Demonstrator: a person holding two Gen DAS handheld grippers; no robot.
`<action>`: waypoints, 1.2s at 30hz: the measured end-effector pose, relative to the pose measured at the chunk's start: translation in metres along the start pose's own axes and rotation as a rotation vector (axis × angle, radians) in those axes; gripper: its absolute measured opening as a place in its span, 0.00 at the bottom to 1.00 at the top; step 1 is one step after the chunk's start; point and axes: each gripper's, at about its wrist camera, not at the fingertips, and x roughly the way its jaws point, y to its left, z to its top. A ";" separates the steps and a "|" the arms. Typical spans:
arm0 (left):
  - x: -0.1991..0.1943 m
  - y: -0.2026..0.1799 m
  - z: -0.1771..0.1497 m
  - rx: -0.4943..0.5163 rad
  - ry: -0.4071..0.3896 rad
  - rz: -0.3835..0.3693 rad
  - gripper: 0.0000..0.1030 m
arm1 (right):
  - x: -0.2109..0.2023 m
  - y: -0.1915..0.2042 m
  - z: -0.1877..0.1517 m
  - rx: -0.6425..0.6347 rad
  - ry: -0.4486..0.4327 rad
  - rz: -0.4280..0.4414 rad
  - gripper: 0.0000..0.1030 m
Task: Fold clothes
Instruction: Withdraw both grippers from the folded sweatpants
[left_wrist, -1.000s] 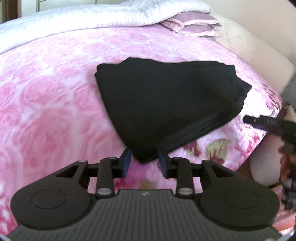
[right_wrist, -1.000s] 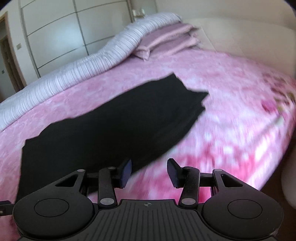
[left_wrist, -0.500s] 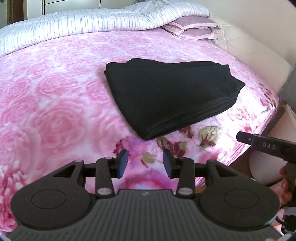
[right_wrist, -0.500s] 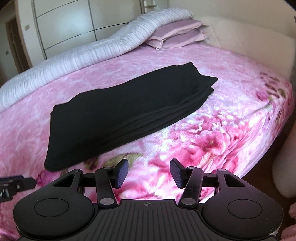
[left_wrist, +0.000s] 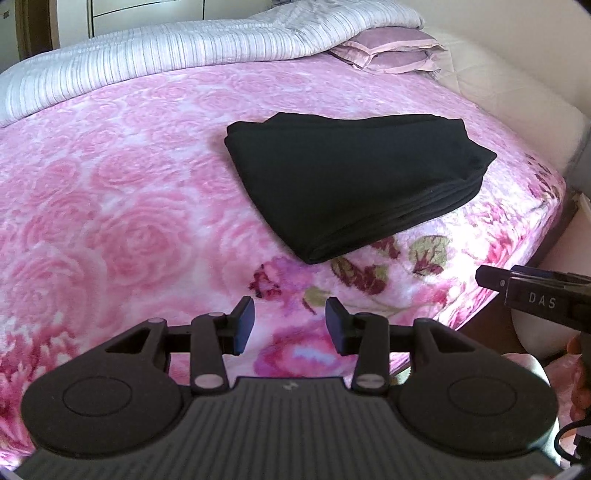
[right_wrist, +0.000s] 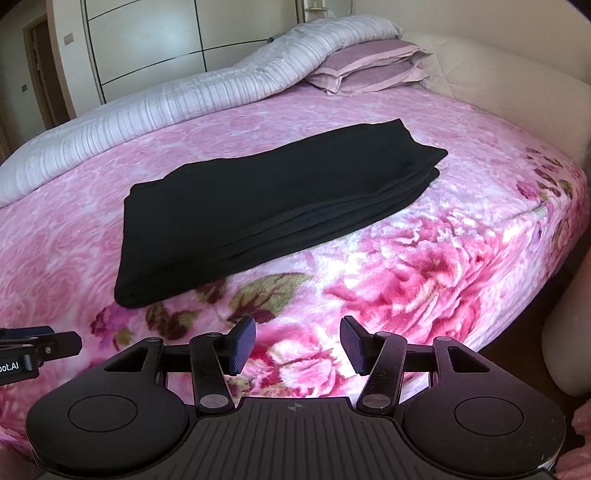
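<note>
A black garment (left_wrist: 351, 181) lies folded in several layers on the pink floral bedspread (left_wrist: 110, 221), near the bed's front corner; it also shows in the right wrist view (right_wrist: 273, 206). My left gripper (left_wrist: 290, 325) is open and empty, held back from the garment's near corner above the bed edge. My right gripper (right_wrist: 297, 345) is open and empty, also back from the garment over the bed edge. The right gripper's tip shows at the right of the left wrist view (left_wrist: 532, 291). The left gripper's tip shows at the left of the right wrist view (right_wrist: 40, 347).
A striped white duvet (left_wrist: 166, 62) is rolled along the far side of the bed. Purple pillows (right_wrist: 369, 62) are stacked at the headboard (right_wrist: 517, 99). Wardrobe doors (right_wrist: 166, 37) stand behind. The bed's corner edge (right_wrist: 546, 236) drops off at the right.
Both grippers have pulled back from the garment and away from the bed. The left gripper, which was around the garment's near corner, has let it go. The garment lies flat.
</note>
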 end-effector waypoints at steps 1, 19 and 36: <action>-0.001 0.000 -0.001 -0.002 -0.002 0.006 0.37 | 0.000 0.001 0.000 -0.008 0.001 0.001 0.53; -0.007 -0.011 -0.013 -0.013 -0.011 0.092 0.43 | 0.004 0.005 -0.006 -0.138 -0.035 -0.009 0.54; 0.010 -0.020 -0.012 0.018 0.019 0.091 0.43 | 0.015 -0.021 -0.007 -0.094 -0.053 0.039 0.54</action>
